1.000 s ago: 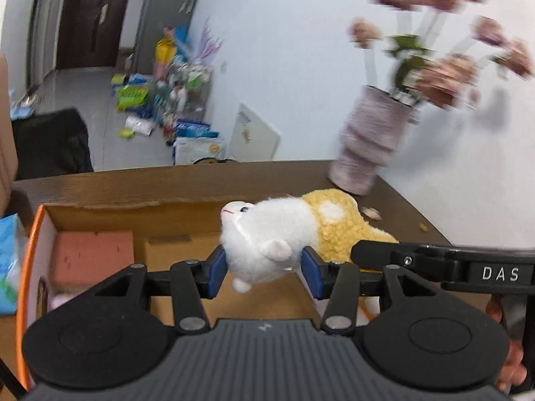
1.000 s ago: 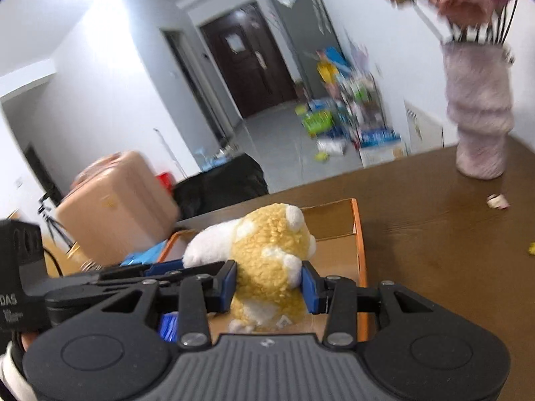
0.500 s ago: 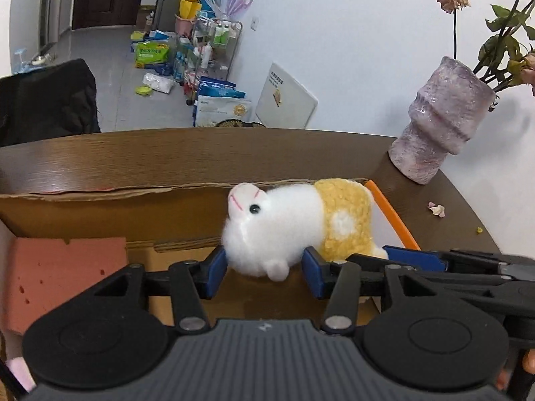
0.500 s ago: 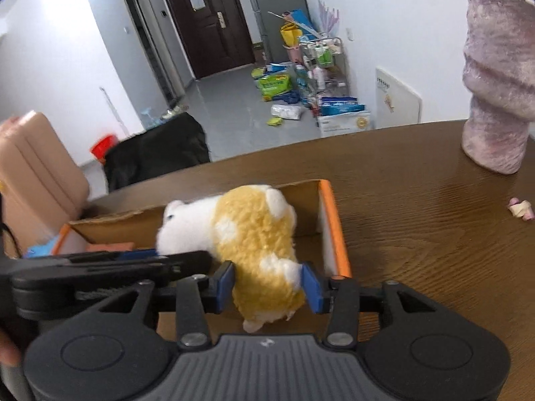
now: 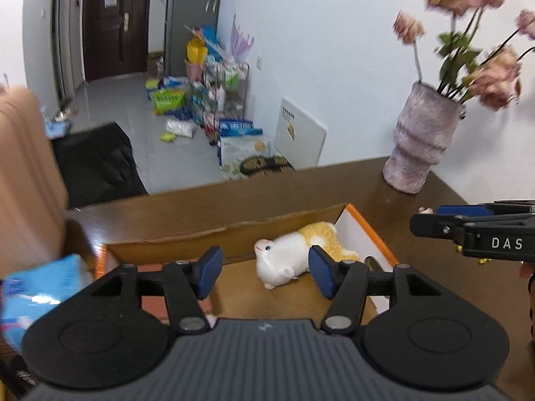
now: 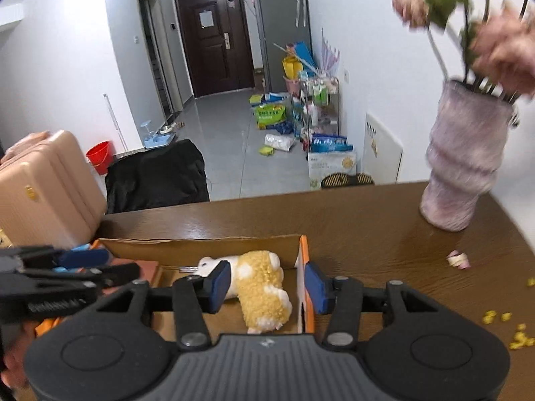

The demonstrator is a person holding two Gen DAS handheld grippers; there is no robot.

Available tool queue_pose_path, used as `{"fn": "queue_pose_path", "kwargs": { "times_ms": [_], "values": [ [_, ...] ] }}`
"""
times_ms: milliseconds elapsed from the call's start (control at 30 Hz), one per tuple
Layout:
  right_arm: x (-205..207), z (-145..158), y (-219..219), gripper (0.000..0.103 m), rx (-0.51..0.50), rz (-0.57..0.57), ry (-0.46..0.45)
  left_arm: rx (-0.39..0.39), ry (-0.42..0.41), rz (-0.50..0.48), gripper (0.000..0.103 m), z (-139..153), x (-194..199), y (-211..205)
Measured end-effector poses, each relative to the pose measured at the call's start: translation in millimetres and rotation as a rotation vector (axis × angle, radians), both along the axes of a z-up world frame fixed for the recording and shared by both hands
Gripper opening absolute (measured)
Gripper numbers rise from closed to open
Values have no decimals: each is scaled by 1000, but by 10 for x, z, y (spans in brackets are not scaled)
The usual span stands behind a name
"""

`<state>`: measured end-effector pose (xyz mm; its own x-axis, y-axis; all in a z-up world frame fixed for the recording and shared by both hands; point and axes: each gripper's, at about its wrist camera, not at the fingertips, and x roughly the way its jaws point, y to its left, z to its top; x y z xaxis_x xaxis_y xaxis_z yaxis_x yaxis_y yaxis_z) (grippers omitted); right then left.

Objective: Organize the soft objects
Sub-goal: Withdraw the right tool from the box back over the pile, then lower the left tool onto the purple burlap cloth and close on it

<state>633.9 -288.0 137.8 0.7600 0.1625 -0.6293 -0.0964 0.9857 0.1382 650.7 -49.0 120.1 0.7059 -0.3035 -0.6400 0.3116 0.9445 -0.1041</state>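
A white and yellow plush toy (image 5: 294, 255) lies on its side inside an open cardboard box with an orange rim (image 5: 371, 230), at the box's right end. It also shows in the right wrist view (image 6: 260, 287), inside the same box (image 6: 302, 250). My left gripper (image 5: 262, 275) is open and empty, raised above the box. My right gripper (image 6: 267, 287) is open and empty, above the toy. A pinkish sponge block (image 6: 147, 267) lies further left in the box.
The box sits on a brown wooden table (image 6: 367, 220). A pink ribbed vase with flowers (image 6: 464, 167) stands at the table's far right corner. Yellow crumbs (image 6: 515, 330) lie on the right. A blue packet (image 5: 36, 287) lies left of the box. A tan suitcase (image 6: 43, 183) stands beyond.
Both grippers held the plush toy over the box; both have opened and pulled back upward, and the toy now lies inside the box.
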Motion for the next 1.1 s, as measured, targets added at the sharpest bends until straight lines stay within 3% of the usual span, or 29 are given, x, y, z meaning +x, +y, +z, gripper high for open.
{"fn": "queue_pose_path", "kwargs": {
  "times_ms": [100, 233, 333, 400, 533, 667, 767, 833, 900, 1100],
  "values": [
    [-317, 196, -13, 54, -1, 0, -31, 8, -60, 24, 64, 239, -359, 58],
    [-1006, 273, -34, 58, 5, 31, -109, 30, -140, 58, 68, 325, -1070, 203],
    [-1702, 231, -6, 62, -17, 58, -218, 112, -289, 55, 78, 224, -1867, 278],
    [-2206, 134, 34, 66, -14, 67, -295, 146, -368, 60, 79, 93, -2426, 316],
    [-3132, -176, 143, 73, 11, 115, -397, 109, -473, 66, 90, -188, -3511, 345],
    [-3976, -613, 288, 76, 30, 119, -404, 51, -461, 136, 97, -466, -4355, 391],
    [-4396, -961, 352, 81, 83, 99, -331, 38, -373, 186, 99, -684, -4710, 473],
    [-4535, -1165, 415, 80, 115, 112, -243, 59, -319, 197, 99, -762, -4767, 506],
    [-4573, -1255, 479, 80, 119, 124, -214, 72, -309, 226, 99, -797, -4790, 547],
    [-4604, -1199, 574, 79, 94, 158, -248, 16, -323, 254, 99, -764, -4759, 692]
  ]
}}
